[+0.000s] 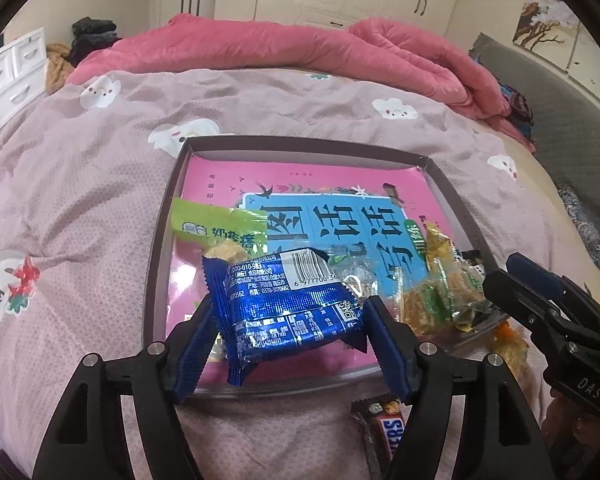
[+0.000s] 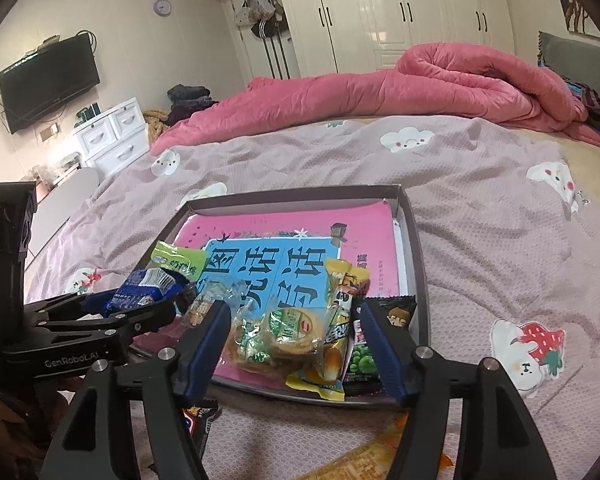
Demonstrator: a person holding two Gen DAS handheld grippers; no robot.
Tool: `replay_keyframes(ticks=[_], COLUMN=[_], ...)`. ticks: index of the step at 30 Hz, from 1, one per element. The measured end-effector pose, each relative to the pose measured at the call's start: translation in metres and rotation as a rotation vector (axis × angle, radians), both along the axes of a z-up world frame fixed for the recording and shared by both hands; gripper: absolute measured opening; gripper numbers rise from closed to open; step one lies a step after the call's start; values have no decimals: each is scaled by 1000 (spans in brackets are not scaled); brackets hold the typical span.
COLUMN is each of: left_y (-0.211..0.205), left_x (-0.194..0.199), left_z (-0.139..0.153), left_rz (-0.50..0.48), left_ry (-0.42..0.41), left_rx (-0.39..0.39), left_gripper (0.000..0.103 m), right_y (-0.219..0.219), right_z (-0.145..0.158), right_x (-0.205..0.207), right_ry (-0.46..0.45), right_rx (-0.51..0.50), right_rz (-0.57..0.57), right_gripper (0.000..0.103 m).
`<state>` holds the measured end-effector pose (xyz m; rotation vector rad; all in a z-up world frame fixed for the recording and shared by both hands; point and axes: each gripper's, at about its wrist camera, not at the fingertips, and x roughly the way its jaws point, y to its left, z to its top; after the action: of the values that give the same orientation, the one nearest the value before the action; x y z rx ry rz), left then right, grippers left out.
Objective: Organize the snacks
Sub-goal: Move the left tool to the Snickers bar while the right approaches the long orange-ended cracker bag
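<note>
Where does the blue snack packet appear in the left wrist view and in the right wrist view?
Left wrist view: the blue snack packet sits bottom centre, clamped in the left claw.
Right wrist view: it appears at middle left, small.
Shared landmark: the pink book in the box.

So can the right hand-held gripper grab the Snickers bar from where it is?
Probably yes. The right hand-held gripper is open and holds nothing, and the Snickers bar lies on the bedspread outside the box, uncovered. It would need to pull back and dip down first.
</note>
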<state>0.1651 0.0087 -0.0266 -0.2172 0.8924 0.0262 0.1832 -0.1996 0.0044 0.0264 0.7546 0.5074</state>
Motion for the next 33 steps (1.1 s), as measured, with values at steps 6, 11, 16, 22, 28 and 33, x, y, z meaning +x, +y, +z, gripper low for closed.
replay_keyframes(ticks=[6, 11, 16, 22, 28, 33], left_y=[-1, -6, -14, -14, -1, -10], left_x=[-10, -20, -31, -36, -50, -63], left_z=[10, 17, 16, 9, 14, 12], left_rz=[-6, -21, -47, -43, -4, -41], left_ry=[-22, -28, -19, -15, -32, -6], left_rx=[-11, -19, -10, 11, -5, -31], left_gripper=[78, 78, 79, 79, 79, 79], right_y=[-14, -26, -36, -44, -53, -59], right_z=[11, 16, 13, 14, 8, -4], right_x=[-9, -18, -27, -35, -44, -52], right_ry=[-23, -12, 14, 24, 62, 117], right_rx=[21, 39, 26, 37, 34, 12], right_rz=[-34, -62, -95, -114, -126, -142], right_gripper=[73, 75, 78, 79, 80, 80])
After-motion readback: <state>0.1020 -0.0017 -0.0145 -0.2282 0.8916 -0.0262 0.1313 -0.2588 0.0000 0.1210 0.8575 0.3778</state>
